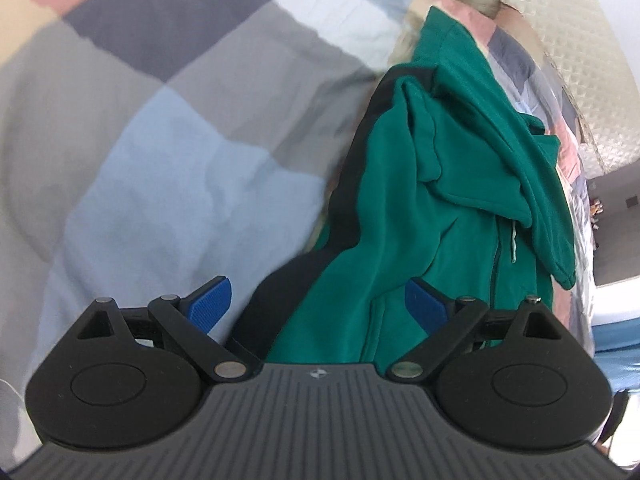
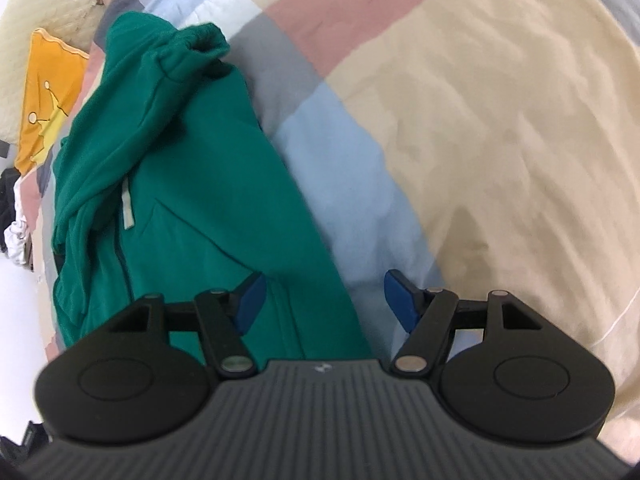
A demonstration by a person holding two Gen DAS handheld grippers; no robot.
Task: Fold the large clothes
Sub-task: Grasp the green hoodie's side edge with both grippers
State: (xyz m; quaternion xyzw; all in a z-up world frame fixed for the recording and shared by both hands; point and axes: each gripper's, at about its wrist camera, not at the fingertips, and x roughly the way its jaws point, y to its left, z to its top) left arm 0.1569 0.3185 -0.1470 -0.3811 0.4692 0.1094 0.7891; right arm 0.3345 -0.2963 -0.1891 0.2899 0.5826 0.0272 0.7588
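Observation:
A green zip hoodie lies folded lengthwise on a checked bedcover, sleeves laid over its body and a dark lining showing along its left edge. My left gripper hovers open over the hoodie's near left edge, blue pads apart, nothing pressed between them. In the right wrist view the same hoodie runs up the left side. My right gripper stands open above the hoodie's near right edge, one pad over green cloth, the other over the cover.
The bedcover has grey, blue, pink and cream squares. An orange cushion and a cream quilted blanket lie at the head end. Dark and white items sit past the bed's left edge.

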